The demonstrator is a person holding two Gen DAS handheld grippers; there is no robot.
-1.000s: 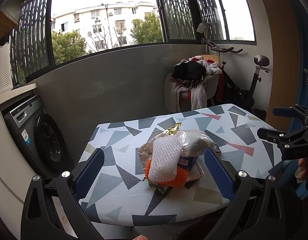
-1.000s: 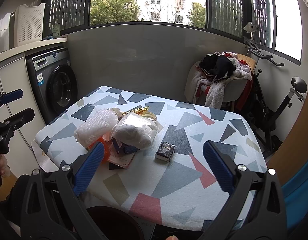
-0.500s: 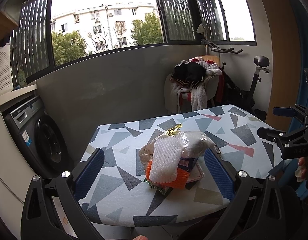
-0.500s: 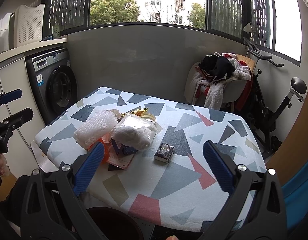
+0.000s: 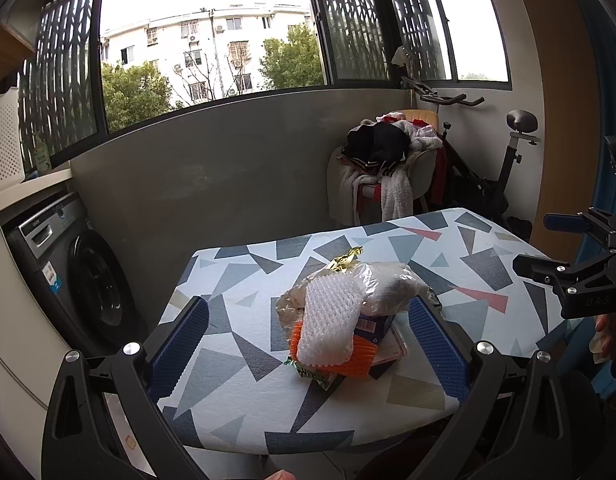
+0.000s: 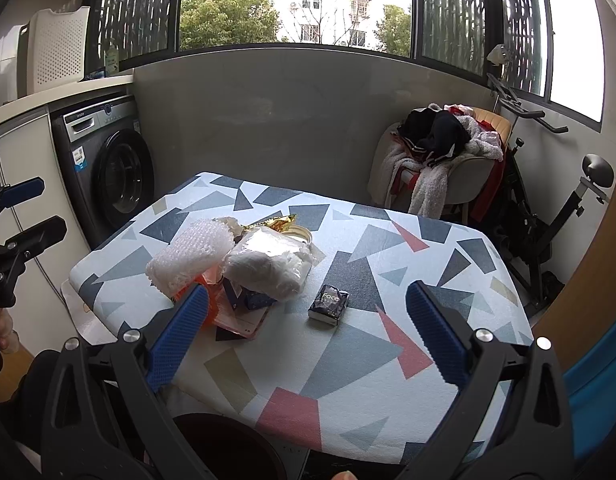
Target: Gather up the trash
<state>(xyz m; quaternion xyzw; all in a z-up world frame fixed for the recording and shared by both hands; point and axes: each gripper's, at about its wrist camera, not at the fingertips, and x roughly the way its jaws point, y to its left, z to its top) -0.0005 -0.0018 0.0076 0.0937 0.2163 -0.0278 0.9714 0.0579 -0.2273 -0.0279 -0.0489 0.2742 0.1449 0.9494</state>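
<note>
**Trash all still on the table, nothing picked yet**

We're at the start, as far as we can judge. Our left gripper (image 5: 308, 332) is spread wide w/ nothing between its blue pads; same for our right gripper (image 6: 308, 332), wide apart and empty. Both hang off the near edge of the table, not touching any trash.

What's left is basically everything. The trash sits in one heap near the table's middle-left: a white foam mesh sleeve (image 5: 332, 322) on top, an orange foam net (image 5: 357, 358) under it, a crumpled clear plastic bag w/ white stuff inside (image 6: 270, 264), a gold foil wrapper (image 6: 278, 224) at the back, and a blue carton (image 6: 248, 300) plus flat pinkish packaging underneath. A small dark packet w/ white lettering (image 6: 328, 304) lies apart from the heap, just to its right. A dark round bin (image 6: 228, 448) shows below the near table edge in the right wrist view; probably where it all goes, tho we can't be sure.

Surface: soft-looking white cloth w/ grey, navy and pink triangles (image 6: 387, 360), otherwise bare. Room: grey front-load washing machine (image 6: 108, 168) at left, chair piled w/ clothes (image 6: 439, 160) and black exercise bike (image 5: 495, 184) at the back right, big windows onto trees and a white apt block.
</note>
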